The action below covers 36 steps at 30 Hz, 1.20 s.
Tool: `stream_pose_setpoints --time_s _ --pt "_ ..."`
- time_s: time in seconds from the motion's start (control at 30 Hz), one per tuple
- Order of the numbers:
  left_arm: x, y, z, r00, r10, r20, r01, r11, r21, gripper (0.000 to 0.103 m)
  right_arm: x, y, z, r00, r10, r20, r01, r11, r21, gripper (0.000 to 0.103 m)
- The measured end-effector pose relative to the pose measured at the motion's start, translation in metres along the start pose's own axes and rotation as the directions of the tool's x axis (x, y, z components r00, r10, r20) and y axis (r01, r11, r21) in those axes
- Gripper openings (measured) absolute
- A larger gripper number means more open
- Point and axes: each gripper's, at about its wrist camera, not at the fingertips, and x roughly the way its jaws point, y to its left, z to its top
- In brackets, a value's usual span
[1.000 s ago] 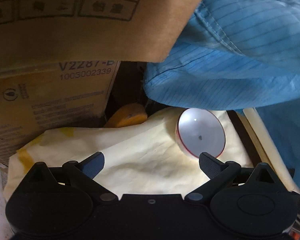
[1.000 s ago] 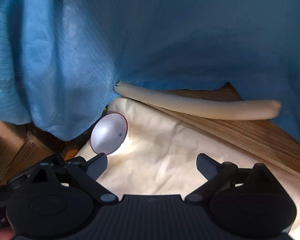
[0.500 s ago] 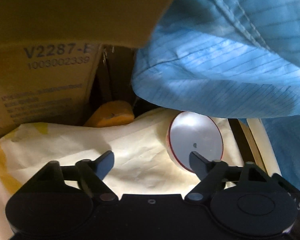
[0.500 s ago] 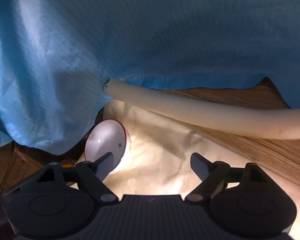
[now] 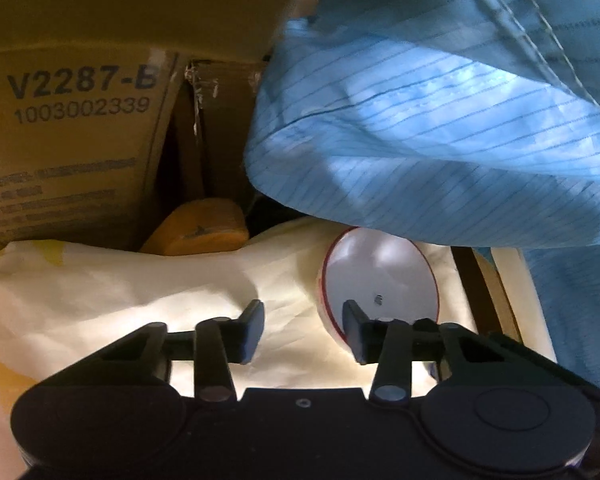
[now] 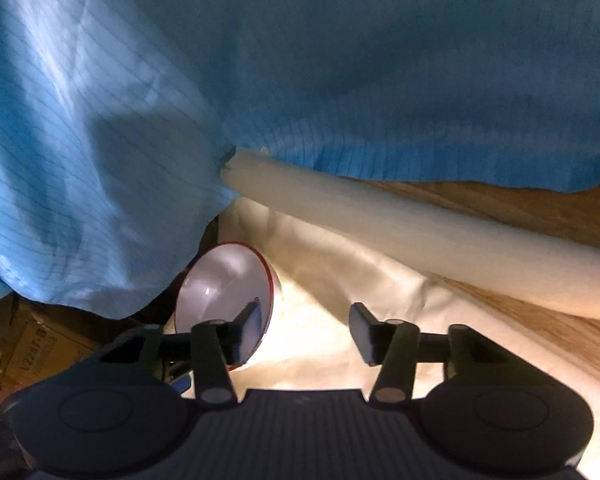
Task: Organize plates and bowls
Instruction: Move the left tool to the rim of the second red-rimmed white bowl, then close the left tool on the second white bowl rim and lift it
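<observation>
Item: white bowl point(image 5: 380, 276) with red rim, tipped on its side on the cream cloth point(image 5: 120, 288).

Left gripper point(image 5: 303, 330): jaws half-wide and closing, nothing between; bowl at the right fingertip.

Right gripper point(image 6: 304, 330): likewise closing, empty; bowl point(image 6: 224, 280) behind its left finger.

Step, as judged: approach to the bowl. Next: bring one finger inside the rim before closing.

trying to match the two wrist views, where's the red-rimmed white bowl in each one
Left wrist: the red-rimmed bowl lies right of centre on the cream cloth, partly behind the right-hand finger.
Right wrist: it lies left of centre, partly behind the left-hand finger.
Shared landmark: the blue striped fabric hangs just above the bowl in both.
</observation>
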Motion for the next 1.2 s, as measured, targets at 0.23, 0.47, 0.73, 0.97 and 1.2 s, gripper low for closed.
stream_pose_setpoints --time_s 0.23,0.47,0.73,0.97,1.2 --pt "0.007 -0.009 -0.002 1.0 -0.024 0.005 0.024 1.0 0.016 0.024 0.009 0.007 0.002 1.0 0.026 -0.002 -0.026 0.999 -0.025 0.029" --pt "0.01 -0.009 0.002 0.998 -0.066 0.006 0.066 0.998 0.011 0.012 0.011 0.012 0.0 0.998 0.055 -0.012 -0.056 0.998 -0.036 0.014" --pt "0.0 0.005 -0.002 0.997 -0.079 -0.004 0.079 0.997 0.017 0.009 0.009 0.01 -0.004 0.999 0.046 -0.018 -0.047 0.998 -0.04 0.012" --pt "-0.009 0.008 -0.02 0.992 -0.106 -0.064 0.11 0.992 0.068 0.009 -0.008 0.003 -0.024 0.999 0.017 -0.033 -0.019 0.998 -0.054 0.011" --pt "-0.024 0.002 -0.039 0.983 -0.15 -0.107 0.165 0.975 0.151 0.009 -0.038 -0.004 -0.043 1.0 -0.016 -0.007 0.016 1.0 -0.025 0.012"
